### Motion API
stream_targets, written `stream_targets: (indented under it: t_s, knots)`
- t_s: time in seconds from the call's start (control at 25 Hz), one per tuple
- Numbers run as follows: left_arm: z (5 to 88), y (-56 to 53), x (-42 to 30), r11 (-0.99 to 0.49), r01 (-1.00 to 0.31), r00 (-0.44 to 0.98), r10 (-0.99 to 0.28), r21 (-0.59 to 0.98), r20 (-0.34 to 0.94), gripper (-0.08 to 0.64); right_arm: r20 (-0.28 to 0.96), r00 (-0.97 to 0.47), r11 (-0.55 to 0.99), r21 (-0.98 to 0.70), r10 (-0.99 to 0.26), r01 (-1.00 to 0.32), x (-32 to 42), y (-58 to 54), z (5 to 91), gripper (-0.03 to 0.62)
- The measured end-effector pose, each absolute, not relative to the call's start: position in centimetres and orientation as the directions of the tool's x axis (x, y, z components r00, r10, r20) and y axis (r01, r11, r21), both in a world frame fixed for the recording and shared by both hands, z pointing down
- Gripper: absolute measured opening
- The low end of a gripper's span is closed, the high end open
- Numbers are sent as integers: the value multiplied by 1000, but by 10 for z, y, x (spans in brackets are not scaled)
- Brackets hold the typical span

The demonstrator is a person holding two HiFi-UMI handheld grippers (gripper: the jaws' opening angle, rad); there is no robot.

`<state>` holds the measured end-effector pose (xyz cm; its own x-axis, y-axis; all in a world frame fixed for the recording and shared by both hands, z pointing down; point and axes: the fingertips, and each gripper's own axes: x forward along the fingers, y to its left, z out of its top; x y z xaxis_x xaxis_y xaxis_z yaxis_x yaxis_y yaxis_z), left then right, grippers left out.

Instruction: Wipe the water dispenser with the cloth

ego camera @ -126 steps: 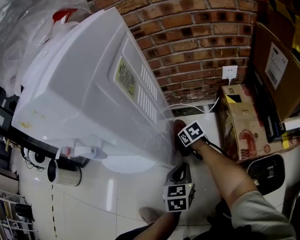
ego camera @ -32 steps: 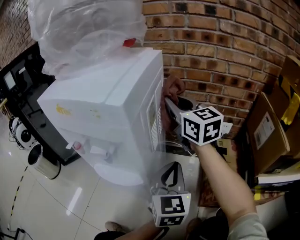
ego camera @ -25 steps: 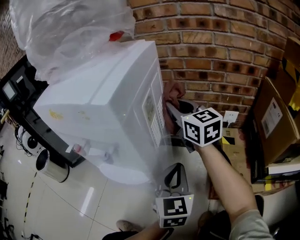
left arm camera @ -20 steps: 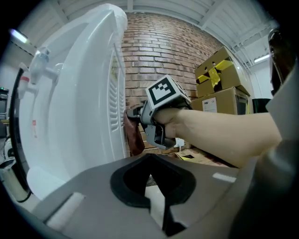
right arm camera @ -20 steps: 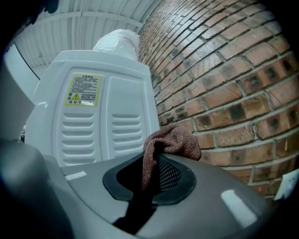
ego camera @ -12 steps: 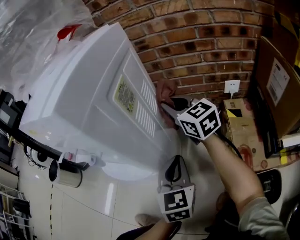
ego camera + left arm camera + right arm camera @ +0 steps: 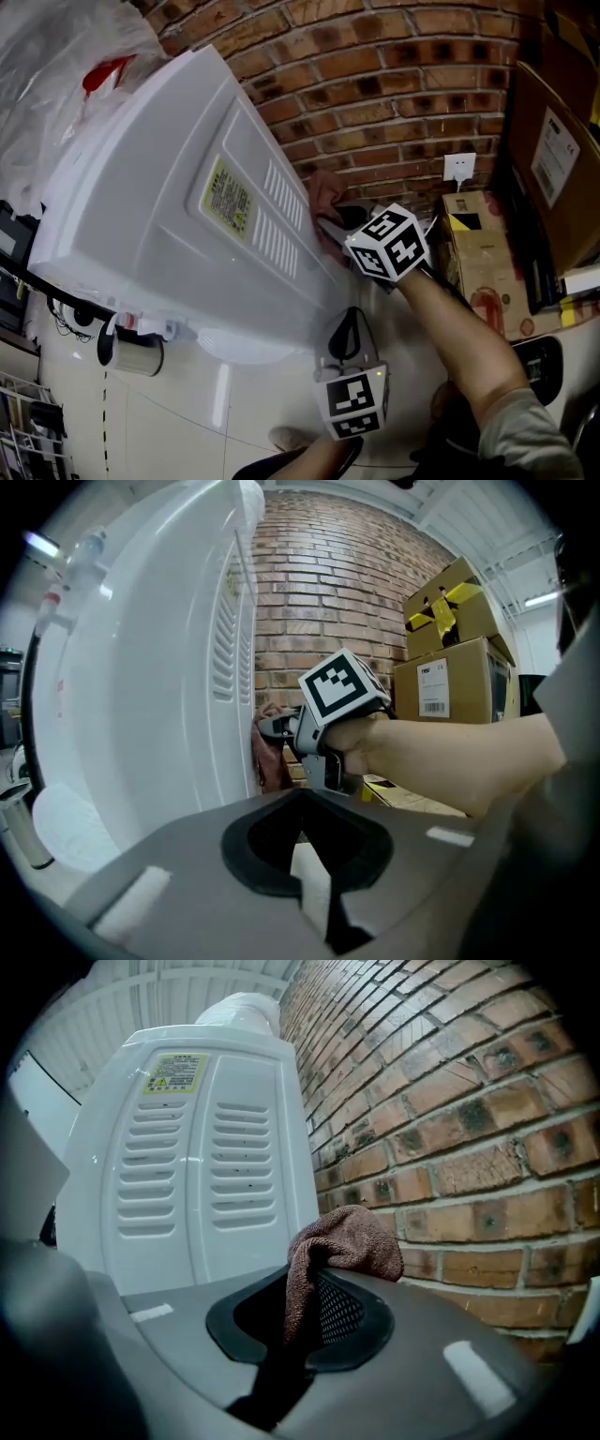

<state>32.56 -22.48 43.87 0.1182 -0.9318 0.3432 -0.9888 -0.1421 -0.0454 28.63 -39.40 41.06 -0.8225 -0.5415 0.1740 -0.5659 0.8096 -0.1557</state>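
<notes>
Right gripper [image 7: 317,1290] has its jaws nipped on a brown terry cloth [image 7: 349,1237], held against the white plastic water dispenser's [image 7: 155,187] vented back; left gripper [image 7: 302,803] hangs closed, empty.

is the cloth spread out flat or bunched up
Bunched up. The brown cloth rises in a crumpled lump, pinched in the jaws of the right gripper, beside the vented panel of the water dispenser.

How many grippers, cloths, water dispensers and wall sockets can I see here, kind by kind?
grippers: 2 (left gripper, right gripper)
brown cloth: 1
water dispenser: 1
wall socket: 1
total: 5
</notes>
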Motion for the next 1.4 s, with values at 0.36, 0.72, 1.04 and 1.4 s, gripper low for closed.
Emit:
stream_targets:
  t_s: [0.36, 0.72, 1.04, 1.4]
  knots:
    - [459, -232, 327, -131, -991, 119, -915, -6, 386, 0, 250, -817, 804, -180, -520, -566, 287, -400, 449, 67]
    - [474, -240, 328, -122, -992, 119, -905, 18, 409, 0, 317, -812, 789, -235, -491, -568, 285, -401, 488, 69]
    - [488, -245, 326, -120, -993, 114, -895, 13, 432, 0, 380, -797, 771, -263, -469, -579, 284, -405, 524, 69]
    - [504, -251, 323, -102, -994, 101, -886, 23, 452, 0, 448, -787, 762, -293, -425, -578, 283, -405, 562, 69]
